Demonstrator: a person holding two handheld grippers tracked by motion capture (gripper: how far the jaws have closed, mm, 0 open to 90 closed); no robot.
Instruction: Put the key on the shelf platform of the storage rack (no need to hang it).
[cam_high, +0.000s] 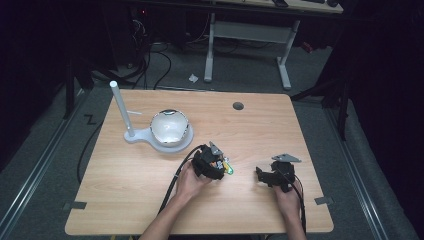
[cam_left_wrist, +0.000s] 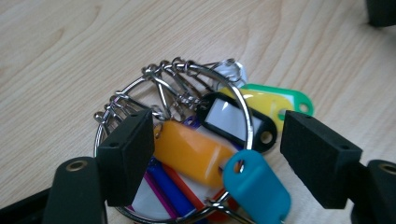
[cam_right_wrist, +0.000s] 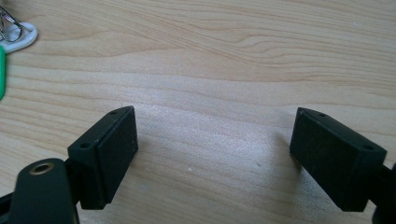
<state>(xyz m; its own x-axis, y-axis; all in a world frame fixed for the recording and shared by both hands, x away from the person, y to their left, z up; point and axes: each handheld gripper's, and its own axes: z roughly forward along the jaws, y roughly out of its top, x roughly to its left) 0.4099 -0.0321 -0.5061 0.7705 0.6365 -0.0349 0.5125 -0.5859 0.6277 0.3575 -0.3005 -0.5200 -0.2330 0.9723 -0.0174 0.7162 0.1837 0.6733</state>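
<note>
My left gripper (cam_high: 223, 167) low, jaws wide apart. My right gripper (cam_high: 263, 176) low, jaws wide apart, empty. Both hands gripping handles.

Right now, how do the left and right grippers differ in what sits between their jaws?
The left gripper hangs over a key ring loaded with coloured tags, its jaws to either side of the bunch; the right gripper has only bare table between its jaws. In the high view the left gripper sits nearer the table's middle, the right gripper nearer the right edge. Both are open and hand-held.
</note>
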